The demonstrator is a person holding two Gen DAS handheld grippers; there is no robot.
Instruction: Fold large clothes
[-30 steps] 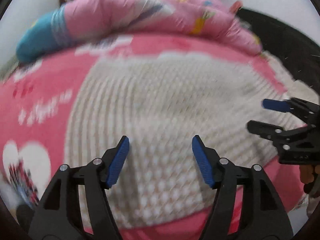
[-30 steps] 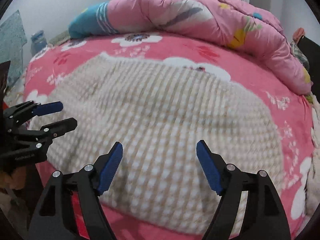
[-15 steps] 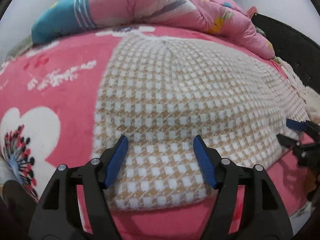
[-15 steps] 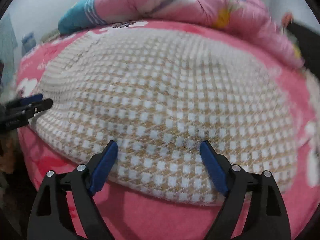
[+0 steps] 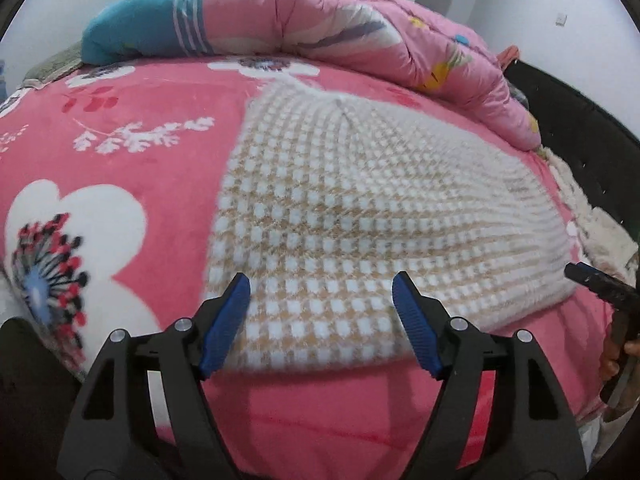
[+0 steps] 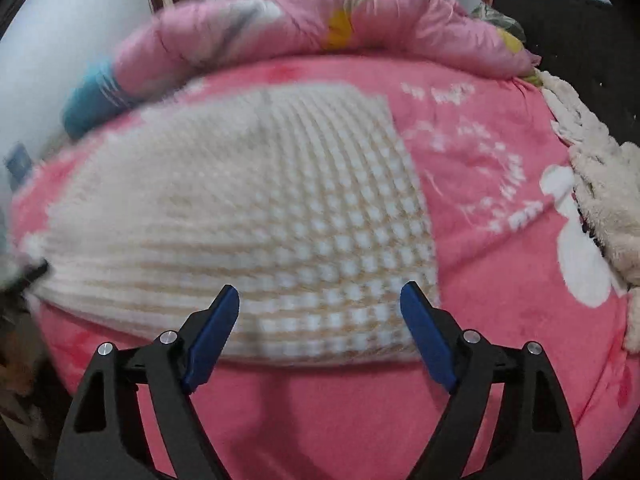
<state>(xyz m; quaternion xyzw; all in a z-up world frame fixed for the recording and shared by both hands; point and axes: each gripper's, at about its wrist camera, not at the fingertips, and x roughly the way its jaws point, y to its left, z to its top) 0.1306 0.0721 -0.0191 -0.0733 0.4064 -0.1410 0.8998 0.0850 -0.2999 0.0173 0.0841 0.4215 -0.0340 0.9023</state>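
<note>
A beige-and-white checked knit garment (image 5: 340, 208) (image 6: 260, 208) lies spread flat on a pink flowered blanket (image 5: 100, 160). My left gripper (image 5: 320, 284) hovers over the garment's near left corner. Its jaws are opening and the blue pads press on nothing. My right gripper (image 6: 320, 290) hangs over the near right corner, open, with only the cloth lying below it. The tip of the right gripper (image 5: 600, 284) shows at the right edge of the left wrist view, held by a hand. A dark blurred tip at the left edge of the right wrist view looks like the left gripper (image 6: 38, 270).
A rolled pink duvet (image 5: 320, 20) (image 6: 320, 20) with a blue end (image 5: 132, 28) lies along the far side of the bed. A cream fluffy cloth (image 6: 600, 200) lies at the right edge, beside a dark bed frame (image 5: 580, 128).
The two grippers have moved apart along the garment's near edge, the left one leftward and the right one rightward. Both wrists rolled. The left jaws stand a little wider.
</note>
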